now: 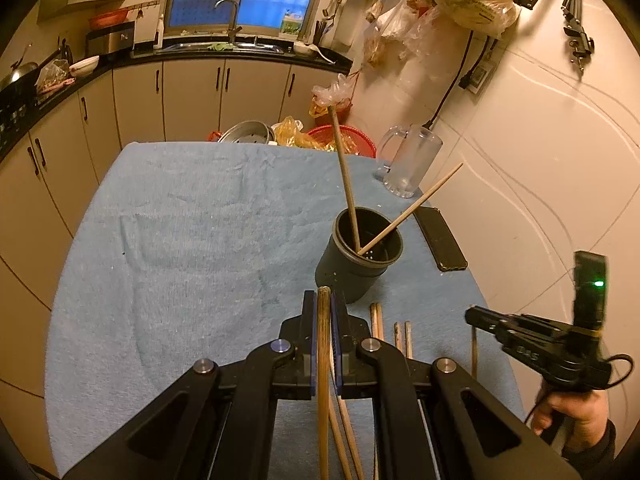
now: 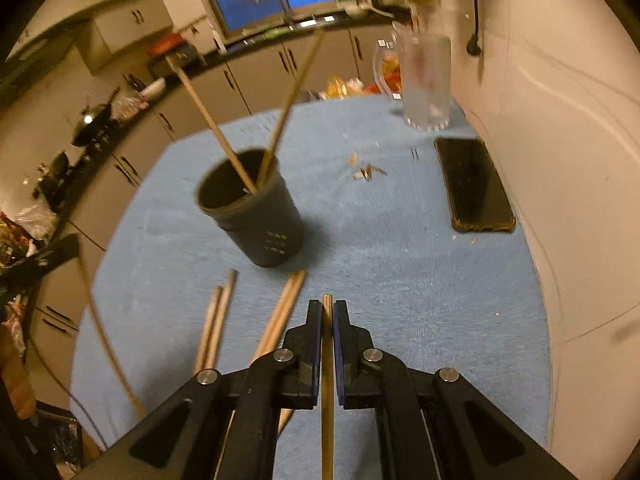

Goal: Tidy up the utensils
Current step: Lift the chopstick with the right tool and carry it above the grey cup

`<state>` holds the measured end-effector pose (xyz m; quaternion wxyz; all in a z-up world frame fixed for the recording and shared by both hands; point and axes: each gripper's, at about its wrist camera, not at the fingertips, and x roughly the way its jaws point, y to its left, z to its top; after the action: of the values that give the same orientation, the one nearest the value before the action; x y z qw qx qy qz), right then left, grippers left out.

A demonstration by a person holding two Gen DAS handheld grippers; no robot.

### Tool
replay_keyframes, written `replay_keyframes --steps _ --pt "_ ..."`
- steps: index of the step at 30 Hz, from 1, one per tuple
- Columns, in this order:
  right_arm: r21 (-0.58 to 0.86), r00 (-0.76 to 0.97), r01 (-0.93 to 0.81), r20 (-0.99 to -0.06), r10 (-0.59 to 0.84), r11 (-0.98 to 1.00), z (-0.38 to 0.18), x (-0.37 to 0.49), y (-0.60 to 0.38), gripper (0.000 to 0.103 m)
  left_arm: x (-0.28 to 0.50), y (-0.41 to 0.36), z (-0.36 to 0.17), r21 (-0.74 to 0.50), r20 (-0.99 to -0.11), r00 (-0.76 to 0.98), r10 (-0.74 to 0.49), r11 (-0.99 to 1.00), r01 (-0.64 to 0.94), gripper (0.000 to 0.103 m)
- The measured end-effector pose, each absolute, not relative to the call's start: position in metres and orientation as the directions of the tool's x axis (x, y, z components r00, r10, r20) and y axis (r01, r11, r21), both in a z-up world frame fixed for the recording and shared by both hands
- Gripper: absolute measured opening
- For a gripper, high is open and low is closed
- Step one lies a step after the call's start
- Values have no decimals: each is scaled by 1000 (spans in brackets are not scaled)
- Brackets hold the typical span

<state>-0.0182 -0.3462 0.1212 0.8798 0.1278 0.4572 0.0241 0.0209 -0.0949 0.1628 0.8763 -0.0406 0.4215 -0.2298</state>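
My left gripper (image 1: 324, 304) is clamped on one brown wooden chopstick (image 1: 322, 360) and my right gripper (image 2: 327, 312) pinches another thin wooden chopstick (image 2: 327, 380), both near the dark cylindrical utensil cup (image 2: 256, 216) on the blue towel-covered table (image 1: 180, 220), where loose wooden chopsticks (image 2: 218, 320) lie.

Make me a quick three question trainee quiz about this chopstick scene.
1. How many chopsticks stand in the cup?
2. True or false: the left hand-held gripper is empty.
3. What lies right of the cup by the wall: A) phone, B) plate, C) knife?

Key: 1) Two. 2) False; it is shut on a chopstick, as the right hand-held gripper is on another. 3) A, the phone.
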Motion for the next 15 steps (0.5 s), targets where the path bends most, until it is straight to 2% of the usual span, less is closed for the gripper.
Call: replay_keyframes --steps 15 --pt "275 688 -15 -695 210 961 177 -47 -335 6 -3 -90 193 -267 -658 595 -462 882 389 6"
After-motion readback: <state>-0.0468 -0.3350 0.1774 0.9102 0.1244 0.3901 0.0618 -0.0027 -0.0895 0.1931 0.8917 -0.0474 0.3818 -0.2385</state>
